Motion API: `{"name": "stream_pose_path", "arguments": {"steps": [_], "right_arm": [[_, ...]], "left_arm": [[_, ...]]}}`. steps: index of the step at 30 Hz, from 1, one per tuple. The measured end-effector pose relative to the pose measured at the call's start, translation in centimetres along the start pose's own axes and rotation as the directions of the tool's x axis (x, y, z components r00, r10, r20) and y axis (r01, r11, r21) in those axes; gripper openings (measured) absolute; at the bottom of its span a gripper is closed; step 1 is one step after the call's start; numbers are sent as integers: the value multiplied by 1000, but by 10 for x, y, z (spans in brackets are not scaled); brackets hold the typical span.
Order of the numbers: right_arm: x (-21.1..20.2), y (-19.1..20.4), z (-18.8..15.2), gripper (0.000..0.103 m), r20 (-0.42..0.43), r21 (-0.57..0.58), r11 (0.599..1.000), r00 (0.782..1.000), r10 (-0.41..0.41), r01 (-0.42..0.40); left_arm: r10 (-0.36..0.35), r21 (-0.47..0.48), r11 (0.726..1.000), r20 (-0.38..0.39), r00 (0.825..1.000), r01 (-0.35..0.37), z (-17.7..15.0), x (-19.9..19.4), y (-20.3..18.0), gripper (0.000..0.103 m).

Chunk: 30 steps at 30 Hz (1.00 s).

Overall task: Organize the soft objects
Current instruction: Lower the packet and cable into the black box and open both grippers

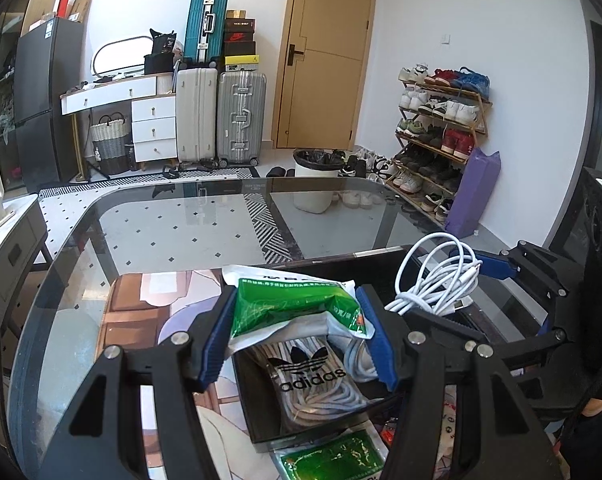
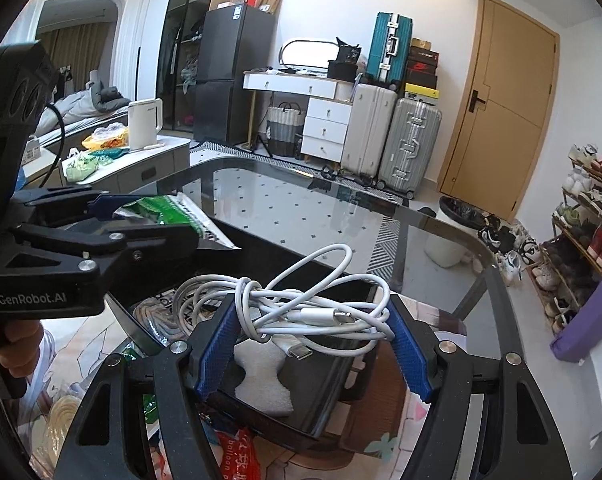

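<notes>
Now both tools carry loads above the black tray (image 1: 261,420): left tool (image 1: 297,336) pinching a green packet (image 1: 297,308), right tool (image 2: 313,340) pinching a white cable (image 2: 301,304), each apparently needing lowering, then releasing.

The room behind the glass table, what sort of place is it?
Most likely a lived-in home, perhaps a small flat: a shoe rack full of trainers, suitcases stacked by the door, and a fridge.

A green foil pouch (image 1: 297,308), crumpled, hangs over a black tray (image 1: 261,420) holding bagged grey laces (image 1: 321,384). A tangled white cable (image 2: 301,308) hangs over the same tray.
</notes>
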State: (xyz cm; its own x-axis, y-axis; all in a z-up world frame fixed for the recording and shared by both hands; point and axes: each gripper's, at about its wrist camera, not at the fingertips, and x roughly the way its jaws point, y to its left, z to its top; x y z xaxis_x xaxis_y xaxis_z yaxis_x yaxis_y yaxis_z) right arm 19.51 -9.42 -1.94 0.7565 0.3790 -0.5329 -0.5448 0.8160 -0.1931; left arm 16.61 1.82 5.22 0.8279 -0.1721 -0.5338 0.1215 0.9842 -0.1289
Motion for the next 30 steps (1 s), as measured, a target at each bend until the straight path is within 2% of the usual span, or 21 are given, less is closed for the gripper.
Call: {"name": "stream_pose_path", "arguments": {"steps": [30], "right_arm": [[22, 9, -5, 73, -24, -65, 998, 1000, 14, -16]], "left_arm": [[-23, -3, 1000, -52, 998, 23, -3, 29, -3, 59]]}}
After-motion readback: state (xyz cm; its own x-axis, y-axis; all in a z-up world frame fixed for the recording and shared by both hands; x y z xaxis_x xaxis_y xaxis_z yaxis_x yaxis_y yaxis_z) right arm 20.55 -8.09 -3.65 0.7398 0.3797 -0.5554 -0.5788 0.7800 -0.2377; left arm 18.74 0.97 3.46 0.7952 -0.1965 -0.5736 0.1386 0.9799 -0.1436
